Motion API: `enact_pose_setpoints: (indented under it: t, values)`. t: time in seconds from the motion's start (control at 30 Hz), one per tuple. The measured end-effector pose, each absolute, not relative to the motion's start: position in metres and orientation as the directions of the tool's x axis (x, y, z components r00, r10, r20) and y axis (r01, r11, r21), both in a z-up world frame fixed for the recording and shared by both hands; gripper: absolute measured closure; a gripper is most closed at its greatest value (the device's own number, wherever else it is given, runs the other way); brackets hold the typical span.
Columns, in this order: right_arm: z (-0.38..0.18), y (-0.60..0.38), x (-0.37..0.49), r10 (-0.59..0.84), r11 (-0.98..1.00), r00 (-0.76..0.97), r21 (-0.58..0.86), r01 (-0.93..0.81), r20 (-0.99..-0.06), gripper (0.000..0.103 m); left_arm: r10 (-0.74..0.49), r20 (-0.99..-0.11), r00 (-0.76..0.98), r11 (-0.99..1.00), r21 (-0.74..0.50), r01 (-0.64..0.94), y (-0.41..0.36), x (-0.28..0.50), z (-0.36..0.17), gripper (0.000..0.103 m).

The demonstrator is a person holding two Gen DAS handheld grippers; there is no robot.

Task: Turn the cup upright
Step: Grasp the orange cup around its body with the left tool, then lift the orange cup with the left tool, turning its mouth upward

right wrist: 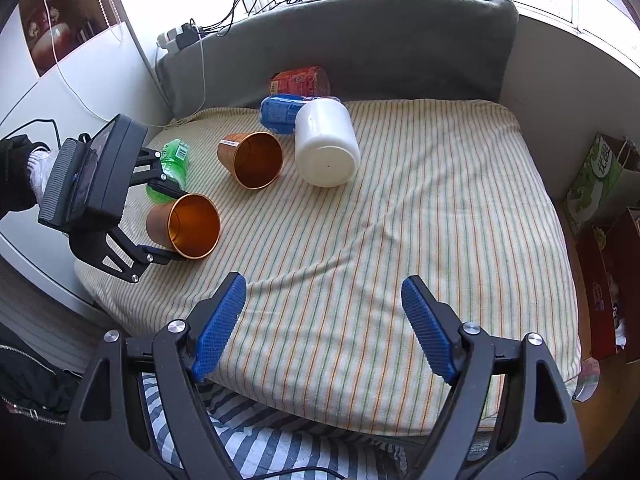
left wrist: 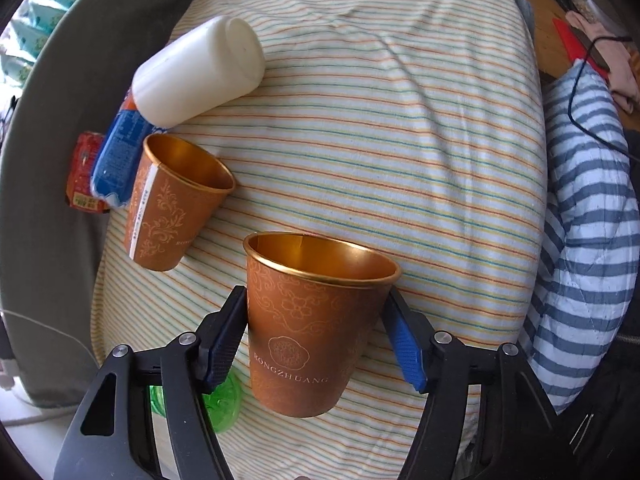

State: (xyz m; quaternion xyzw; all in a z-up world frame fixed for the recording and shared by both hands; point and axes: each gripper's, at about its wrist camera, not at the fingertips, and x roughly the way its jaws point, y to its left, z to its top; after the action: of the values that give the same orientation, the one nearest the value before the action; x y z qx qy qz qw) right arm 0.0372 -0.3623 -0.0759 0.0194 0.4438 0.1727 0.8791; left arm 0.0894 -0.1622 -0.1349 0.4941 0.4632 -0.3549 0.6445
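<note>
An orange paper cup [left wrist: 312,328] with a gold inside lies on its side on the striped cushion [left wrist: 400,140], mouth pointing away from the left gripper. My left gripper [left wrist: 316,332] has its blue pads on both sides of the cup and is shut on it. In the right wrist view this cup [right wrist: 184,226] sits in the left gripper [right wrist: 168,220] near the cushion's left edge. A second orange cup [left wrist: 172,204] lies on its side farther back; it also shows in the right wrist view [right wrist: 250,164]. My right gripper [right wrist: 322,324] is open and empty above the cushion's front edge.
A white cylindrical jar [right wrist: 326,144] lies on its side beside the second cup. A blue packet [right wrist: 280,112] and a red can [right wrist: 300,82] lie behind it by the grey backrest [right wrist: 360,40]. A green bottle [right wrist: 172,168] lies behind the left gripper. Boxes [right wrist: 600,280] stand to the right.
</note>
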Motion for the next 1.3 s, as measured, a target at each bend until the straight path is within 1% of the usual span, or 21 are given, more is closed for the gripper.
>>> enact_pose_setpoints:
  t: [0.17,0.27,0.37,0.47,0.53,0.63,0.83,1.0,1.3]
  values:
    - [-0.074,-0.357,0.037,0.322,0.937,0.549,0.177,-0.300,-0.772,0.020,-0.088,-0.944,0.317,0.383,0.262,0.886,-0.154,0.100,-0.119,0.037]
    - [-0.073,-0.354,0.037,0.319,0.938,0.556,0.169,-0.304,-0.768,0.020,-0.163,-0.924,0.346,0.466,0.237,0.852,-0.146,0.107,-0.109,0.037]
    - [-0.072,-0.353,0.038,0.328,0.935,0.560,0.176,-0.308,-0.761,0.020,-0.270,-0.893,0.360,0.575,0.150,0.804,-0.131,0.115,-0.100,0.037]
    - [-0.071,-0.350,0.040,0.334,0.932,0.561,0.176,-0.316,-0.758,0.020,-0.370,-0.842,0.391,0.664,0.055,0.746,-0.115,0.118,-0.094,0.037]
    - [-0.070,-0.349,0.042,0.335,0.931,0.562,0.175,-0.320,-0.756,0.020,-0.411,-0.800,0.437,0.709,0.021,0.705,-0.110,0.112,-0.090,0.037]
    - [-0.068,-0.347,0.045,0.339,0.930,0.569,0.175,-0.324,-0.749,0.020,-0.426,-0.738,0.523,0.762,0.019,0.647,-0.105,0.107,-0.090,0.037]
    - [-0.061,-0.345,0.046,0.349,0.930,0.604,0.186,-0.317,-0.717,0.020,-0.441,-0.656,0.612,0.836,-0.051,0.547,-0.098,0.100,-0.093,0.037]
    - [-0.059,-0.341,0.044,0.358,0.929,0.618,0.196,-0.315,-0.700,0.020,-0.419,-0.642,0.643,0.867,-0.070,0.494,-0.095,0.100,-0.099,0.037]
    - [-0.052,-0.337,0.033,0.358,0.928,0.639,0.184,-0.324,-0.681,0.020,-0.382,-0.666,0.640,0.884,-0.062,0.463,-0.090,0.103,-0.117,0.039]
